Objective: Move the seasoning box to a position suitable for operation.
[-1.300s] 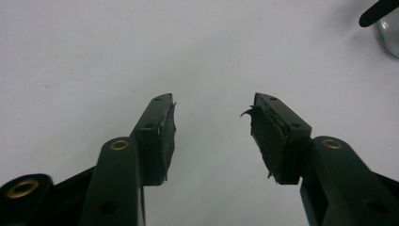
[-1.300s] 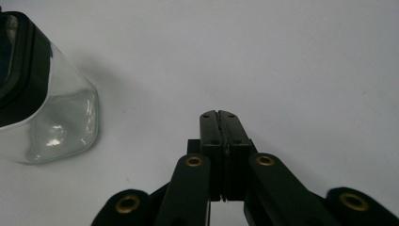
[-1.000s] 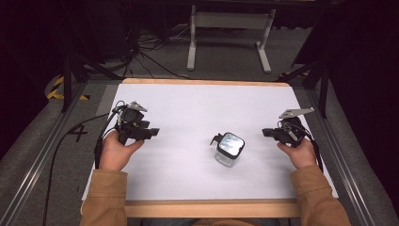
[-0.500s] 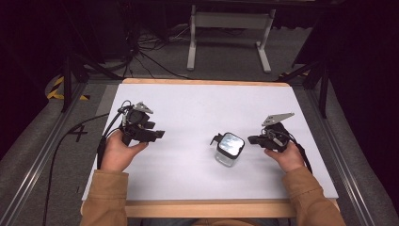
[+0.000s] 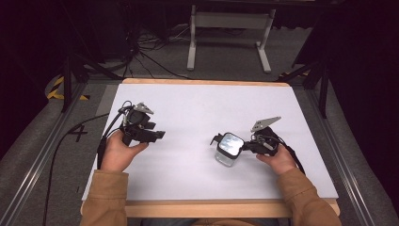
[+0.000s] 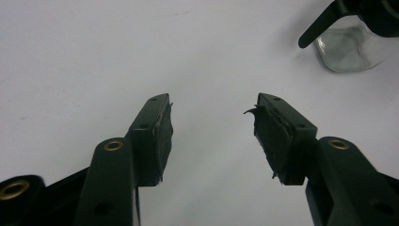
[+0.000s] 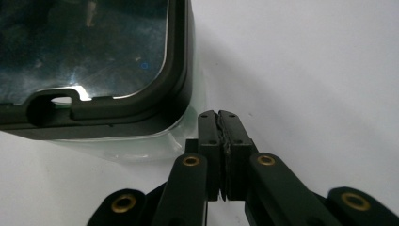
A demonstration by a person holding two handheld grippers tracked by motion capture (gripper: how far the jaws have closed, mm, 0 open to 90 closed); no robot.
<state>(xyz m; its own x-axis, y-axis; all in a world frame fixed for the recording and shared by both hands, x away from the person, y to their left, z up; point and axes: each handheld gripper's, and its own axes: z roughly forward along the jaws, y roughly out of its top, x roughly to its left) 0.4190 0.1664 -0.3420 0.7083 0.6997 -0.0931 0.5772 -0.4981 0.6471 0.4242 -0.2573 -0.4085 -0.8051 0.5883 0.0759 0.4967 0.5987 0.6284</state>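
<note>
White table [image 5: 188, 179] with a wooden front edge, seen from the high view; beyond its far edge a grey floor carrying loose black cables [image 5: 150, 56] and the white legs of a stand [image 5: 226, 33], with a strip of yellow-and-black tape [image 5: 59, 87] at the far left. On the table right of centre stands a clear glass container [image 5: 227, 149] with a dark-framed lid, a black latch tab [image 5: 216, 139] projecting from its left side; the surface between it and either gripper is bare, so nothing blocks the way. Left gripper [image 5: 157, 135], held in the person's left hand [image 5: 120, 150] well apart from the container, points toward the table's centre; in the left gripper view [image 6: 214, 129] its jaws stand wide apart with nothing between them, the worn pads [image 6: 163, 136] facing only white table, and the container [image 6: 350, 52] lies far off at upper right. Right gripper [image 5: 245, 147], held in the right hand [image 5: 280, 160], its grey three-cornered plate [image 5: 265, 123] raised, points leftward with its tip just beside the container's right side; in the right gripper view [image 7: 219, 115] the jaws are pressed together on nothing, next to the lid's corner [image 7: 181, 94], and contact with the glass cannot be told. Both forearms enter from the bottom in tan sleeves [image 5: 106, 197]
</note>
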